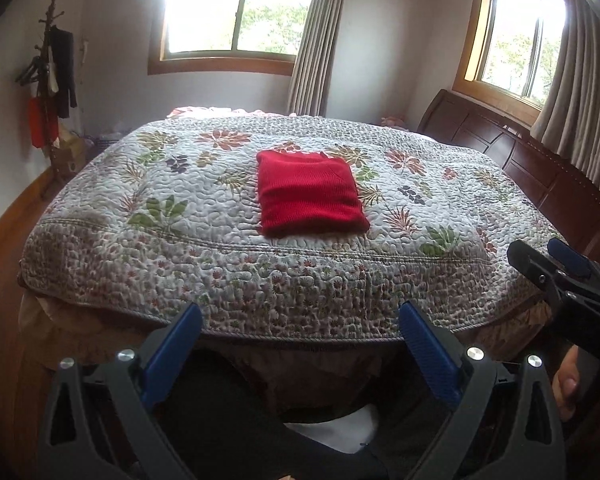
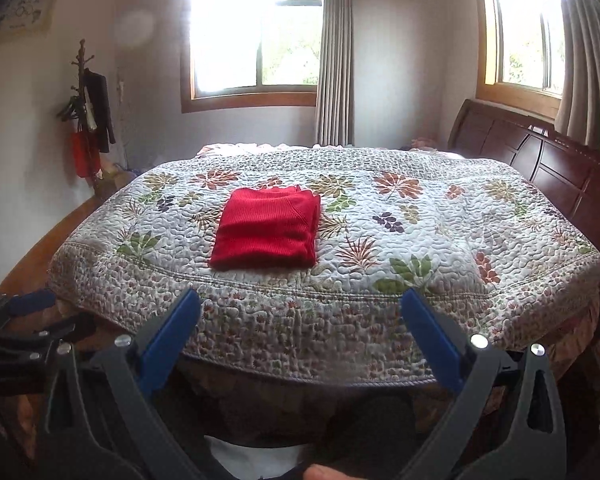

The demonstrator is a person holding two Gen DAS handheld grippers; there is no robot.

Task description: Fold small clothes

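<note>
On the bed (image 1: 100,264), mid-quilt, the red sweater (image 1: 308,196) is lying as a neat folded rectangle, flat on the floral cover, nothing touching it. Both grippers are hanging back off the near edge of the bed, well apart from the garment. Left gripper (image 1: 300,344) is showing its blue pads spread wide, nothing btwn them; right gripper (image 2: 300,332) is looking the same, spread and empty. Key relation: sweater is sitting straight ahead and beyond both tools; from the left wrist view it's reading roughly centred, a touch right, from the right wrist view it's drifting left of centre, so it's lying btwn the two, neither clearly nearer. Long axis is looking to be running away from the grippers toward the far windows, though it's close to square w/ the fisheye bending things. By my read the fold is looking done, or nearly. Left view is catching the other gripper at its right edge plus a bit of the person's hand (image 1: 566,384); right view is catching the left tool at its lower left, blurred, and more headboard (image 2: 540,160).
</note>
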